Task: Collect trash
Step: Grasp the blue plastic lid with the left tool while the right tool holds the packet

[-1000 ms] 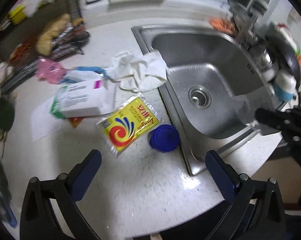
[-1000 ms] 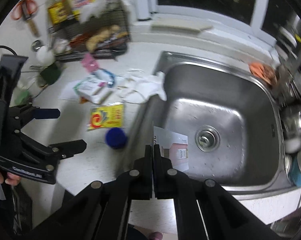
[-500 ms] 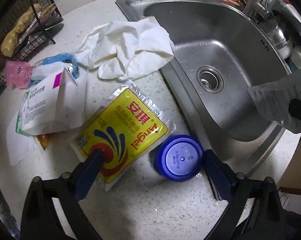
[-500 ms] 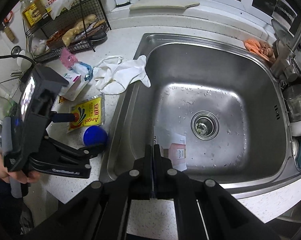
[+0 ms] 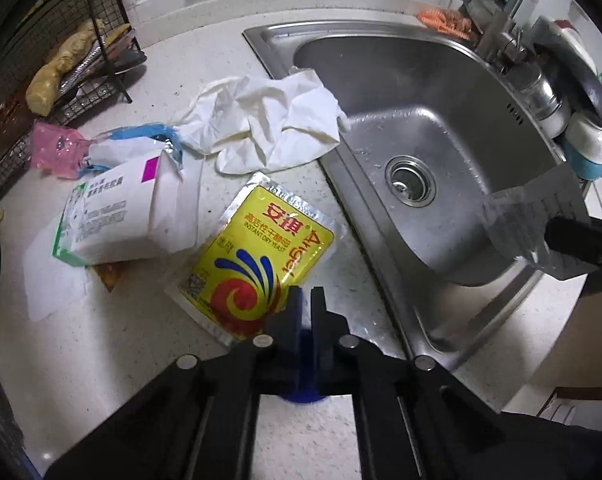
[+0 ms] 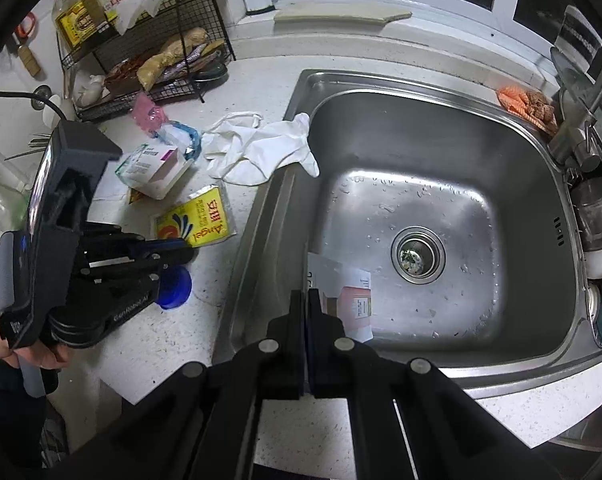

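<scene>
both my grippers are pinching something: my left gripper clamps the blue cap on the counter beside the sink's left rim, touching the yellow packet; my right gripper nips a paper slip over the basin.

Home kitchen: steel sink, speckled counter, wire rack with food, detergent.

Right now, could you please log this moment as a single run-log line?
left gripper: shut on round blue plastic lid | right gripper: shut on white printed paper slip | yellow yeast packet: on counter
</scene>
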Motion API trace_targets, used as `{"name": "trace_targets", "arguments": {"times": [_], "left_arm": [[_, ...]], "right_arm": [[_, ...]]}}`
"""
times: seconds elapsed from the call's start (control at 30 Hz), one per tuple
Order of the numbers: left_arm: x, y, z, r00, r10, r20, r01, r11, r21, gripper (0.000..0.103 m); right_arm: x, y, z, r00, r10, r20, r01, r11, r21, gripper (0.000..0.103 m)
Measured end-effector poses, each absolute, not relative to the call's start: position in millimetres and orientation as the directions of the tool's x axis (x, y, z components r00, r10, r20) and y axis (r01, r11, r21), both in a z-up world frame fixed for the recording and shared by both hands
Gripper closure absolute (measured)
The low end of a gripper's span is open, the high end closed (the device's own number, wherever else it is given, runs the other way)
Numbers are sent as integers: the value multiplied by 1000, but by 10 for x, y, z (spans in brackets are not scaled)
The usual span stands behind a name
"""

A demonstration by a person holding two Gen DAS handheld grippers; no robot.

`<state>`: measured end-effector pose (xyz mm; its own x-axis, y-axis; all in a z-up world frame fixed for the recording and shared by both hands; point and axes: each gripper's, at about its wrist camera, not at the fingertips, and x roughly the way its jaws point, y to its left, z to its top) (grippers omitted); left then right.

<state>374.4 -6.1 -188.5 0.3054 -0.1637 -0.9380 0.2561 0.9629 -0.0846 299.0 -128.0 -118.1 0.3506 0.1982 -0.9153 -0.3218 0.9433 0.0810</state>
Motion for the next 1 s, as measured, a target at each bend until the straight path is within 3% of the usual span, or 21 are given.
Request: {"name": "trace_targets", "arguments": {"times": [0.3, 0.53, 0.6, 0.63, 0.67, 1.0], "left_arm": [[3433, 134, -1497, 341, -248, -907, 213, 960, -182, 102], [3343, 94, -1248, 381, -234, -895, 177, 968, -178, 101], [3350, 103, -1297, 366, -217, -905, 169, 972, -165, 84], [3362, 130, -1323, 363, -212, -907, 156, 974, -165, 63], [3374, 158, -1355, 357, -213, -910, 151, 974, -169, 53], [3514, 149, -1922, 244, -143, -959, 163, 981, -105, 50]], "right_arm": [[2781, -1340, -1044, 373, 217, -902, -333, 939, 88, 102], [2621, -1435, -860, 400, 239, -885, -342, 935, 98, 102], [2598, -1463, -851, 402, 237, -884, -343, 934, 94, 102], [2597, -1469, -860, 401, 237, -885, -343, 935, 95, 102], [2602, -1470, -875, 401, 234, -886, -339, 936, 94, 102], [2749, -1330, -1156, 338, 229, -913, -328, 938, 114, 102]]}}
